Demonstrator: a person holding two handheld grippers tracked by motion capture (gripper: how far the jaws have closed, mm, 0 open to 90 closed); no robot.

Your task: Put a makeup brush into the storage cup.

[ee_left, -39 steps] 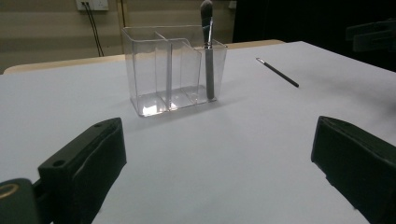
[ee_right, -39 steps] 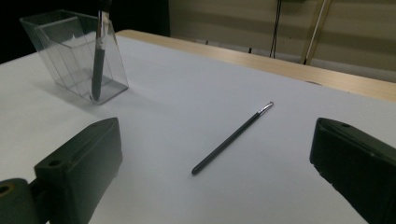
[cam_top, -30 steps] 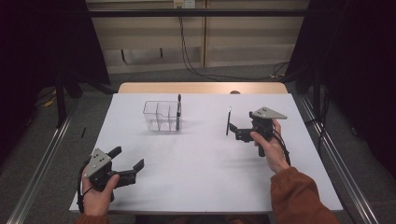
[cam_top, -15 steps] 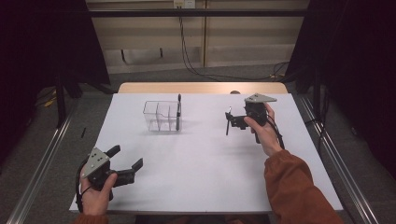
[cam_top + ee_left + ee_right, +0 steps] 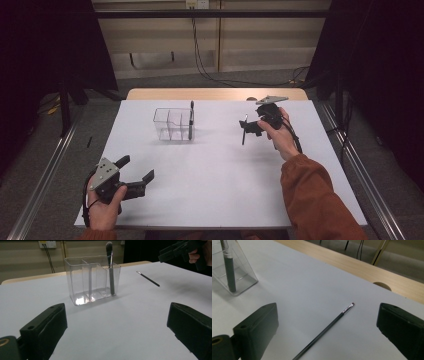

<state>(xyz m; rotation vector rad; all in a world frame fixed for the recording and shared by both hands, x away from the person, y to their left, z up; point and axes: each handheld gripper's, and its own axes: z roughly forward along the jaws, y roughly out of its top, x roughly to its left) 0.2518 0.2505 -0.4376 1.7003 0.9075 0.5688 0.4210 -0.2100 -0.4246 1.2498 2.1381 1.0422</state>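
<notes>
The high view looks forward and down from above the person's side, far enough to take in the whole white surface [image 5: 220, 165]. The left gripper view sits low near the front edge, facing across the surface toward the clear organizer [image 5: 91, 278] at middle distance. The right gripper view hangs close over the far right part, tilted down at the thin brush [image 5: 325, 331]. All three share the organizer and that brush.
</notes>
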